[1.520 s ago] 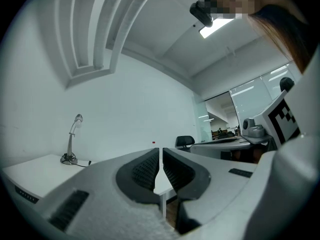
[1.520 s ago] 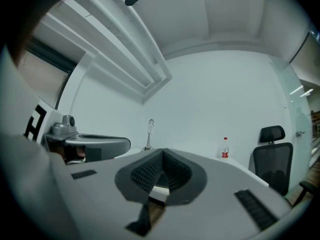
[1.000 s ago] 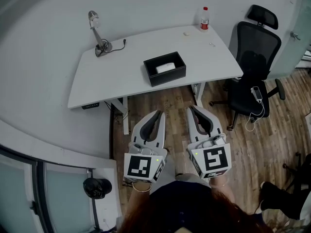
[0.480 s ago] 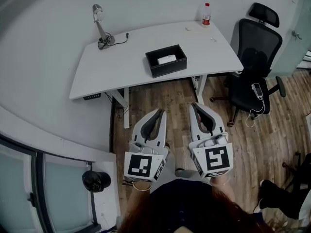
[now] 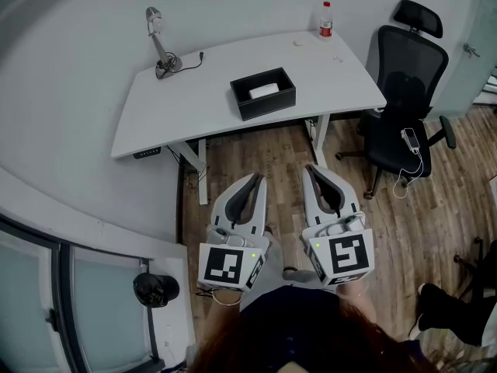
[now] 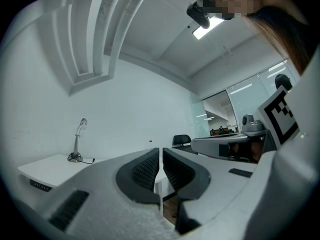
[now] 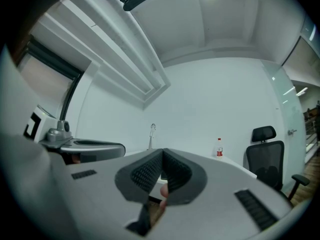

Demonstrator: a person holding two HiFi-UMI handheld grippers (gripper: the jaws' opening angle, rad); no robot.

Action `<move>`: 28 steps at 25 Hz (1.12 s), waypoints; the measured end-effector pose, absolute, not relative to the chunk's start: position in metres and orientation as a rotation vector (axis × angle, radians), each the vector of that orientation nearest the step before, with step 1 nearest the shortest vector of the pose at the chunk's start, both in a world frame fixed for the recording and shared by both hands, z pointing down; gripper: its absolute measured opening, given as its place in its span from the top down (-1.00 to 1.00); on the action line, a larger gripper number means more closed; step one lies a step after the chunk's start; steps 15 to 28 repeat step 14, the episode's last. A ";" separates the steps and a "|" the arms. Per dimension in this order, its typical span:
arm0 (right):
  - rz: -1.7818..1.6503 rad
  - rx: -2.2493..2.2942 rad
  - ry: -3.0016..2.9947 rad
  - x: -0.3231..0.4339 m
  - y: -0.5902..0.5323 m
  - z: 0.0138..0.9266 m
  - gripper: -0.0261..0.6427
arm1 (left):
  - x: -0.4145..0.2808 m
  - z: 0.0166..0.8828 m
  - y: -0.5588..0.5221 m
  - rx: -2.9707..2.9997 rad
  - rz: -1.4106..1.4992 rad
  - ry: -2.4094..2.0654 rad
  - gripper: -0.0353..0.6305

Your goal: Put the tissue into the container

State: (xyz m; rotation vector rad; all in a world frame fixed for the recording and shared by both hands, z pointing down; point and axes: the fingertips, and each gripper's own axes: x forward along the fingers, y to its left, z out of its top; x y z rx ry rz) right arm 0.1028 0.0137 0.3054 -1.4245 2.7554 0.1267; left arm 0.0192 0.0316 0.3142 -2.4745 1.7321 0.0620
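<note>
While both tongs are held over the wooden floor [image 5: 272,162], well short of the bench's [image 5: 194,107] near edge, the tissue [image 5: 265,90] lies inside the container [image 5: 268,109] as a small, soft-looking white oblong. That container is a black, straight-walled, open-topped box standing about midway along the smooth white bench, close to its near edge. A slim metal lamp [image 5: 159,49] stands at the far left corner and a clear bottle [image 5: 325,19] at the far right. The left tongs [image 5: 254,179] and right tongs [image 5: 310,169], pale shells with dark ribbed pads, are each closed on nothing.
</note>
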 end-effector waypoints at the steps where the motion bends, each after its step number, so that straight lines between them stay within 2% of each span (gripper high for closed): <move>1: 0.122 -1.429 2.754 0.105 0.015 0.307 0.86 | 0.020 0.315 0.032 -2.475 0.061 1.729 0.76; 28: 0.174 -1.452 2.763 0.109 0.026 0.307 0.86 | 0.031 0.313 0.037 -2.494 0.047 1.689 0.76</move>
